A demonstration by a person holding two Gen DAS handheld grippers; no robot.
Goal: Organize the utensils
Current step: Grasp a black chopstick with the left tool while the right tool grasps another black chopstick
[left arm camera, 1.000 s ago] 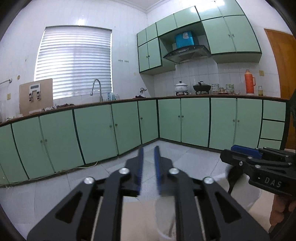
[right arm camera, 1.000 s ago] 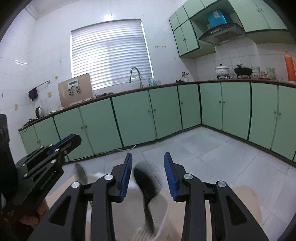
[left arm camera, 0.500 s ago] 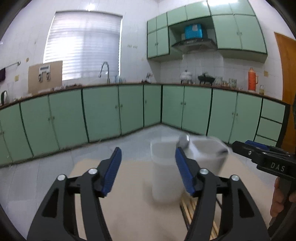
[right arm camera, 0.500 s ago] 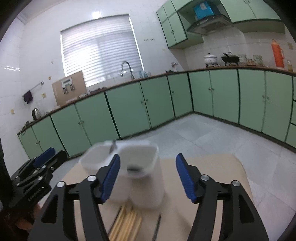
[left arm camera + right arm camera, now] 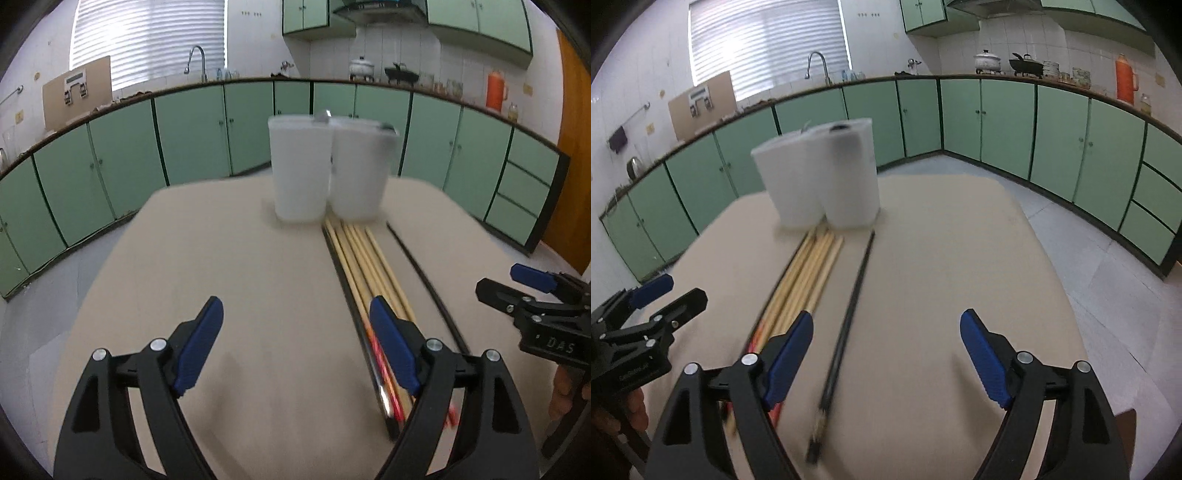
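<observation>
Left wrist view: the left gripper (image 5: 295, 325) hangs wide apart and empty above a beige worktop (image 5: 221, 277) in a green-cabinet kitchen, its right finger just over a bundle of wooden chopsticks (image 5: 364, 258). The chopsticks lie side by side, running from near the gripper to the foot of two white holders (image 5: 328, 166) at the far middle of the worktop. A dark chopstick (image 5: 325, 236) hugs the bundle's left side; a second black one (image 5: 424, 273) lies apart to the right. Laid lengthwise toward the holders, the sticks seem set out for an end pickup and a short carry into a holder.

The right wrist view shows the right gripper (image 5: 886, 332) likewise spread and holding nothing, the lone black chopstick (image 5: 849, 306) running between its fingers, nearer the left one. Both holders (image 5: 820, 173) stand touching, and something dark and something metallic peep above their rims, too blurred to name.

Judging by the layout, sorting is at an early stage, with the chopsticks still on the worktop.

Around the bare, matte worktop: a pale tiled floor, mint cabinets (image 5: 1004, 122) along two walls, a sink tap (image 5: 818, 64) under a blinded window, pots and an orange flask (image 5: 1124, 79) on the far counter.
</observation>
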